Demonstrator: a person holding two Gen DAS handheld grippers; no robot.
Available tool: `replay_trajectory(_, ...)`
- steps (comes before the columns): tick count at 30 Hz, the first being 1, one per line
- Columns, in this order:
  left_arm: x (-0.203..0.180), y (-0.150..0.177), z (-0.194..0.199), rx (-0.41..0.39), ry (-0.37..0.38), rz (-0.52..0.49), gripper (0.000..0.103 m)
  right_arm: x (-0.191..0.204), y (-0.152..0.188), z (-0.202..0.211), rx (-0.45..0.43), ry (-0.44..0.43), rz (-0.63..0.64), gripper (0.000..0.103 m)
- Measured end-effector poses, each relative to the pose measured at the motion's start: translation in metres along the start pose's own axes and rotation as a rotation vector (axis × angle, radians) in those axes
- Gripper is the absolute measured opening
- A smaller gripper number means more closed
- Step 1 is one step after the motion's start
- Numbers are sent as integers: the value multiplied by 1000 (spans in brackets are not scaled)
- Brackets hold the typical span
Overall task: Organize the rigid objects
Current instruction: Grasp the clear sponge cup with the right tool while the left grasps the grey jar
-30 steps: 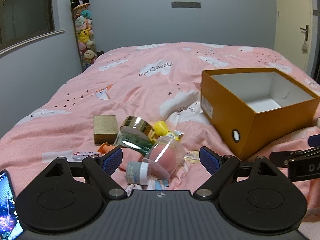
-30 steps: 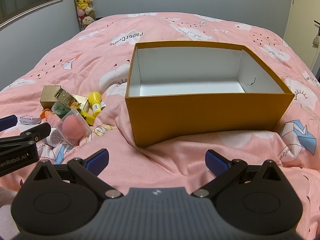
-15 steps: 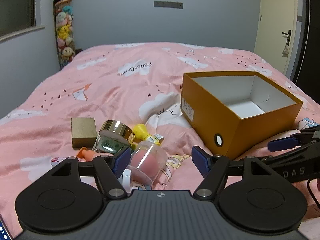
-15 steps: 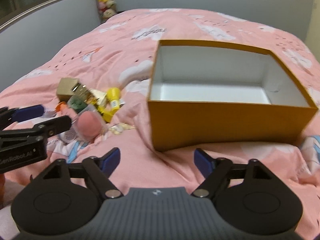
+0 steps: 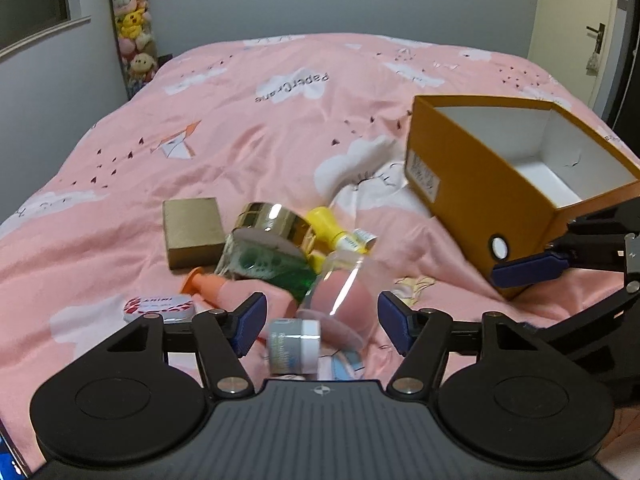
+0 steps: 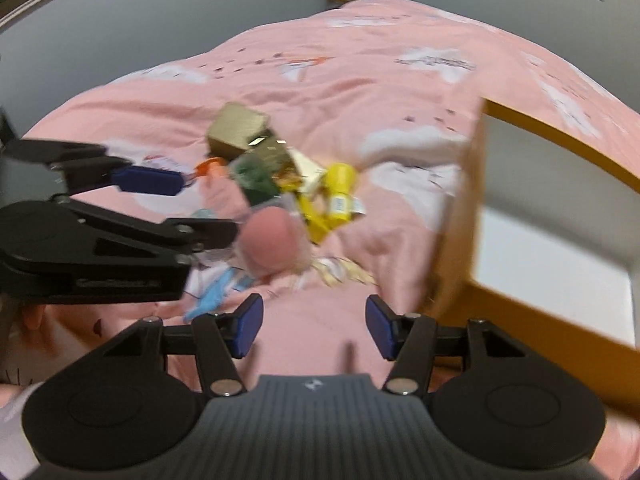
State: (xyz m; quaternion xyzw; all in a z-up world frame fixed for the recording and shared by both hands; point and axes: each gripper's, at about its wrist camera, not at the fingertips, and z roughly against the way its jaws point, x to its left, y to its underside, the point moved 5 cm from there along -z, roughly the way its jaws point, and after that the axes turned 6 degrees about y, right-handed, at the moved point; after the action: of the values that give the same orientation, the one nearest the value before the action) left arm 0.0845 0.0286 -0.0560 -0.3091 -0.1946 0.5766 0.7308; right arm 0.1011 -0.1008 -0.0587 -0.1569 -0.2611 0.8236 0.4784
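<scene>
Left tongs gape over a jar (right view blurs it).

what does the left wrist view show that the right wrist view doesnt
Only the left wrist view: the red-and-white tin, the small grey jar and the door.
Only the right wrist view: the left gripper seen from the side.
Both: the orange box, gold box, yellow bottle, pink sponge case.
</scene>
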Motion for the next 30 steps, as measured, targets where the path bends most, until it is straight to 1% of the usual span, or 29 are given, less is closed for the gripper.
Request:
replay_trajectory(2,6,2,-1,14,10,18,76,8,-6,-6,-2,-12,42,57)
replay_trajectory(4,14,4,-3,40,37,41,76,14,-10,-12,-6,-13,77,57)
replay_trajectory(5,18,5,-3,45,48,55,78,16,-13,-17,-5,-13,92,59)
replay_trajectory(6,22,6,-2,49,50,66,82,17,-16,-21,-1,-12,103,63)
replay_trajectory(10,30,7,-1,75,73,53,87,21,-21,-39,27,-24,145,70)
replay_trajectory(12,34,8,-6,94,86,81,87,23,-22,-45,38,-35,169,70)
replay_trajectory(14,39,9,-14,119,109,131,87,26,-24,-52,45,-46,190,70)
replay_trajectory(16,40,9,-21,134,125,147,87,26,-24,-58,49,-50,202,70)
replay_trajectory(17,40,10,-25,143,126,146,85,26,-24,-60,52,-50,205,70)
replay_trajectory(19,42,11,-33,163,115,145,79,24,-24,-64,56,-60,201,70)
replay_trajectory(22,44,12,-40,185,119,148,70,21,-25,-70,69,-77,200,70)
replay_trajectory(24,45,12,-42,197,123,146,59,24,-26,-73,69,-86,211,71)
replay_trajectory(28,46,15,-49,218,137,164,53,30,-31,-77,59,-108,233,72)
replay_trajectory(30,47,16,-52,223,145,181,49,37,-32,-82,58,-111,263,71)
